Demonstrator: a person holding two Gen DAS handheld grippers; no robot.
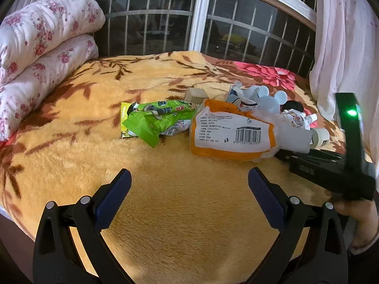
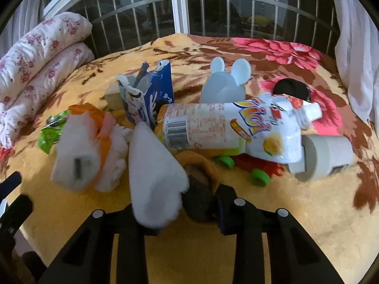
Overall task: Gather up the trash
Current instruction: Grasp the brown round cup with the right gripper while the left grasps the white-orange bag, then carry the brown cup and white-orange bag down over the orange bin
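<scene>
Trash lies in a loose heap on your yellow plush blanket with brown leaf print (image 1: 165,213), spread over the bed below the barred window (image 1: 165,23). Your left gripper (image 1: 189,177) hangs over bare blanket short of the heap, its blue-padded jaws spread wide with nothing between them. Ahead of it you see a crumpled green plastic snack wrapper (image 1: 151,120) and, just to its right, an orange-and-white printed pouch with a barcode (image 1: 227,135), which covers much of what lies behind it. Your right gripper (image 2: 187,203) is drawn in around something at the near edge of the pile: between its jaws sit a blurred white fluffy wad (image 2: 154,177) and a dark round fuzzy thing with an orange-brown rim (image 2: 201,189), but the wad hides the left pad, so you cannot tell exactly which of them is pinched. Beyond lie a white squeeze pouch with orange lettering (image 2: 248,130), a torn blue-and-white carton (image 2: 151,94), a pale blue mouse-eared plastic piece (image 2: 225,82), a grey paper cup on its side (image 2: 324,156) and a red toy with green wheels (image 2: 258,172), mostly buried under the pouch. A folded white quilt with pink flowers (image 1: 42,47) sits at the left.
</scene>
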